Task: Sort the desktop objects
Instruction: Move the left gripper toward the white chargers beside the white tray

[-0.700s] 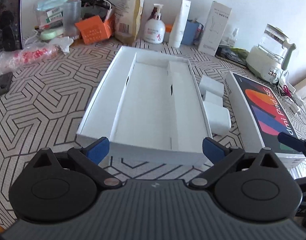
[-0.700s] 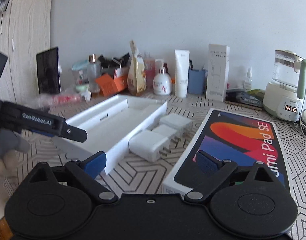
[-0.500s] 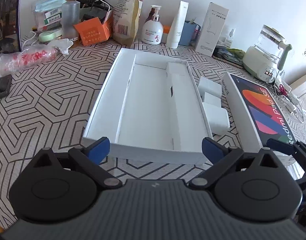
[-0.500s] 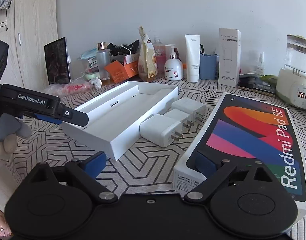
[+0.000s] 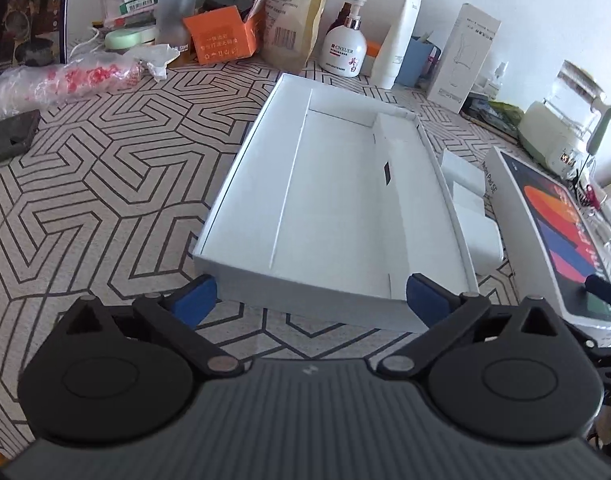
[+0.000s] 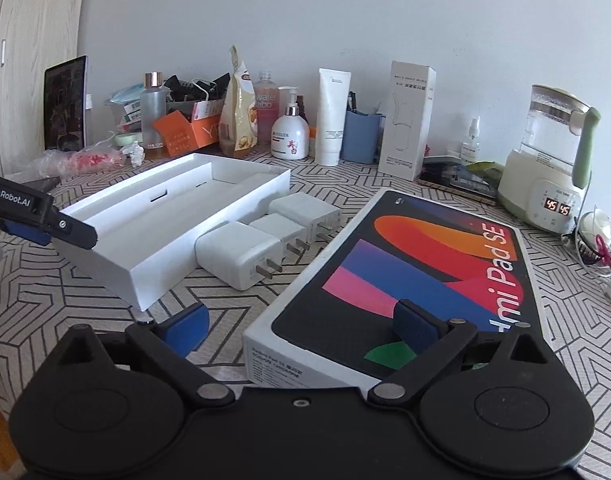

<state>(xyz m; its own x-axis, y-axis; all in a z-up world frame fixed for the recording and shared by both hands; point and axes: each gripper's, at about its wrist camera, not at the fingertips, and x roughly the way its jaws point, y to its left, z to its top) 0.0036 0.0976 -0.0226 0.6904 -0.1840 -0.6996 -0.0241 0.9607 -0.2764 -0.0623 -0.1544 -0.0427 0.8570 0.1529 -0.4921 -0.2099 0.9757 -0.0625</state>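
Observation:
An open white box tray (image 5: pixel 241 184) lies in the middle of the patterned table; it also shows in the right wrist view (image 6: pixel 153 280). Three white chargers (image 6: pixel 241 254) lie in a row between it and the Redmi Pad SE box lid (image 6: pixel 417 272), also seen in the left wrist view (image 5: pixel 481 240). My left gripper (image 5: pixel 309 300) is open and empty, just before the tray's near wall. My right gripper (image 6: pixel 301 326) is open and empty over the lid's near left corner. The lid shows at the right in the left wrist view (image 5: pixel 561 236).
Bottles, a snack bag (image 5: pixel 297 12), an orange carton (image 5: pixel 221 36), a white tube and a tall white carton (image 5: pixel 465 56) line the back wall. A kettle (image 6: pixel 553 160) stands at the back right. A plastic bag (image 5: pixel 61 80) and dark block (image 5: pixel 9 136) lie left.
Both grippers have shifted a little over the table and stayed open. The right gripper has moved in nearer to the lid and chargers. Nothing on the table has moved.

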